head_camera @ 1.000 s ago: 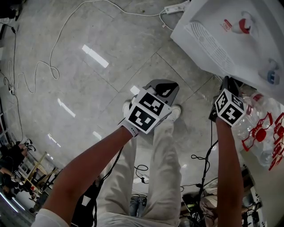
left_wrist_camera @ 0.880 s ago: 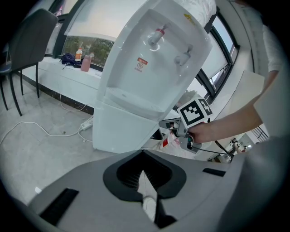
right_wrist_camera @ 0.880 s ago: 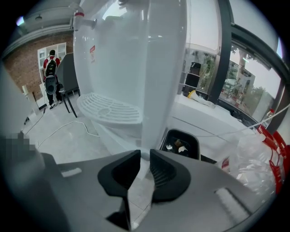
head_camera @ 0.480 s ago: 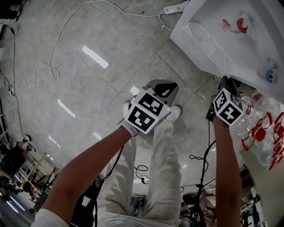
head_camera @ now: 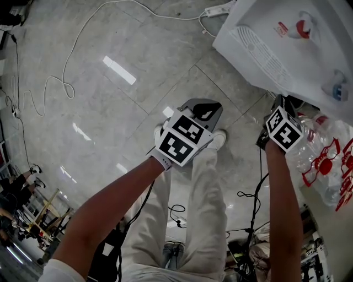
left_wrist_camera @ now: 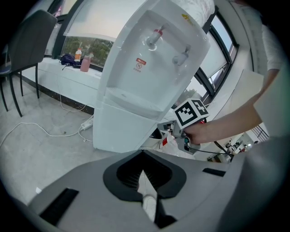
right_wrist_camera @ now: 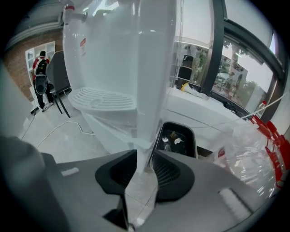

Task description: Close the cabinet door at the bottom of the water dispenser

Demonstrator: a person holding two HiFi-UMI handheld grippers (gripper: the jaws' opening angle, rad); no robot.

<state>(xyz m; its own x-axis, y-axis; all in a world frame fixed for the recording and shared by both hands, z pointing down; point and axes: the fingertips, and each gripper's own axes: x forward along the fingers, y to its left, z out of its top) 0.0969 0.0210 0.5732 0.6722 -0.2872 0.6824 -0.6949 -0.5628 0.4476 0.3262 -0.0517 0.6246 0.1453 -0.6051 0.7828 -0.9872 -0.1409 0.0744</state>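
The person stands over a pale tiled floor (head_camera: 99, 121), with the white water dispenser (head_camera: 276, 49) at its far right. The left gripper (head_camera: 206, 114) hangs in front of their legs, well apart from the dispenser, its jaws pressed together with nothing in them. The right gripper (head_camera: 283, 104) is low down at the dispenser's near right corner, by the base. Its jaws have just been opening and now stand wide. The white vertical edge of the dispenser's lower part sits in the gap between them, and the pads do not press on it. The cabinet door (left_wrist_camera: 121, 128) is the lower front beneath the drip tray (right_wrist_camera: 104, 99). In the left gripper view it reads as one flat white face, closed against the body as far as I can tell. Just right of the dispenser sits a black-rimmed container (right_wrist_camera: 177, 136) with small things inside, and nearer lies a clear plastic bag (head_camera: 322, 165) printed in red. A power strip (head_camera: 218, 10) and a white cable (head_camera: 64, 71) lie on the floor at the far side.
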